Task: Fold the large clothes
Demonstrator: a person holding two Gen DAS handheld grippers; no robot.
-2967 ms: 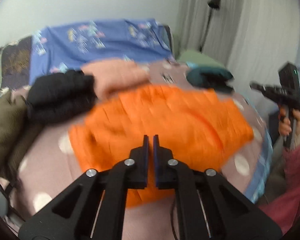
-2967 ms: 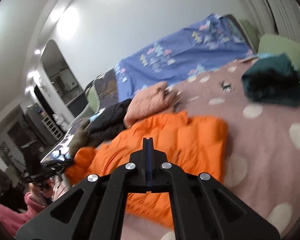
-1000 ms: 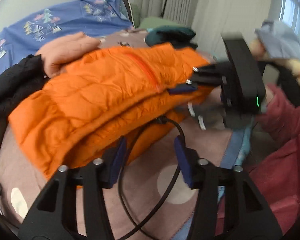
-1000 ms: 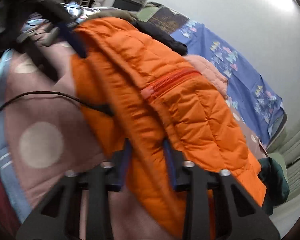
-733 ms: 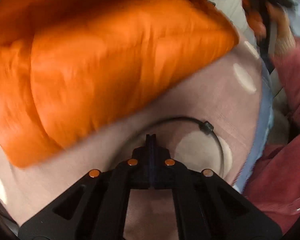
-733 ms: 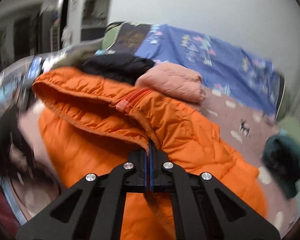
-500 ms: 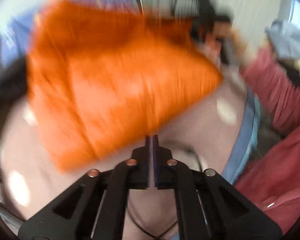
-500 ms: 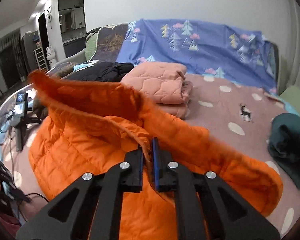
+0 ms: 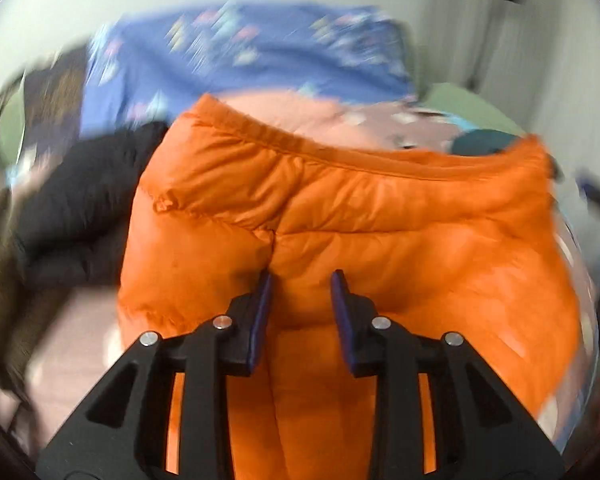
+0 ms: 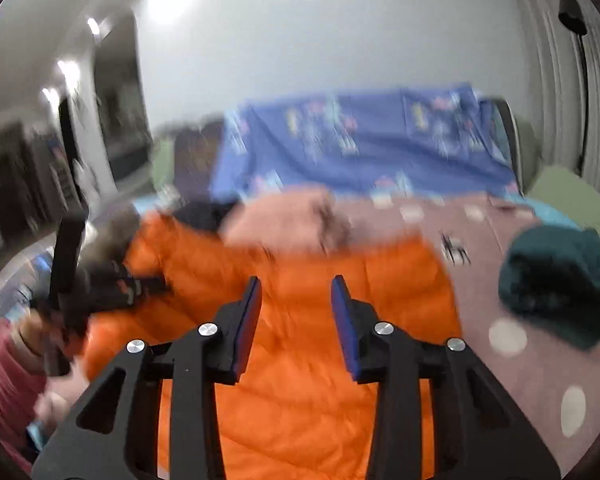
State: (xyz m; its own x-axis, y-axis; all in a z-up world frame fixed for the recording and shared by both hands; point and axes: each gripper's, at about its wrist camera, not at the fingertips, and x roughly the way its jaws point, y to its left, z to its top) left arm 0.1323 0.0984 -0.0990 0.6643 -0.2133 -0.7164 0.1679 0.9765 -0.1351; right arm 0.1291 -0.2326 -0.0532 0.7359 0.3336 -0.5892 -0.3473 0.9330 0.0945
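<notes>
Left wrist — orange jacket (image 9: pixel 380 232) on bed (image 9: pixel 72 344)

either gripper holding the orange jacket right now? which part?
Neither. Left gripper and right gripper have just been opening; their jaws stand apart over the orange puffer jacket, pinching nothing.

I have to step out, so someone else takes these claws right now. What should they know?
Left claw: jaws apart, just been opening, with a bulge of the orange puffer jacket between the pads; grip unclear.
Right claw: open, just released, holding nothing.
The jacket lies on the dotted bedspread, doubled over near the pink folded garment.
Done: a first fold.
Left: probably tidy it, fold again, then stack it.
</notes>
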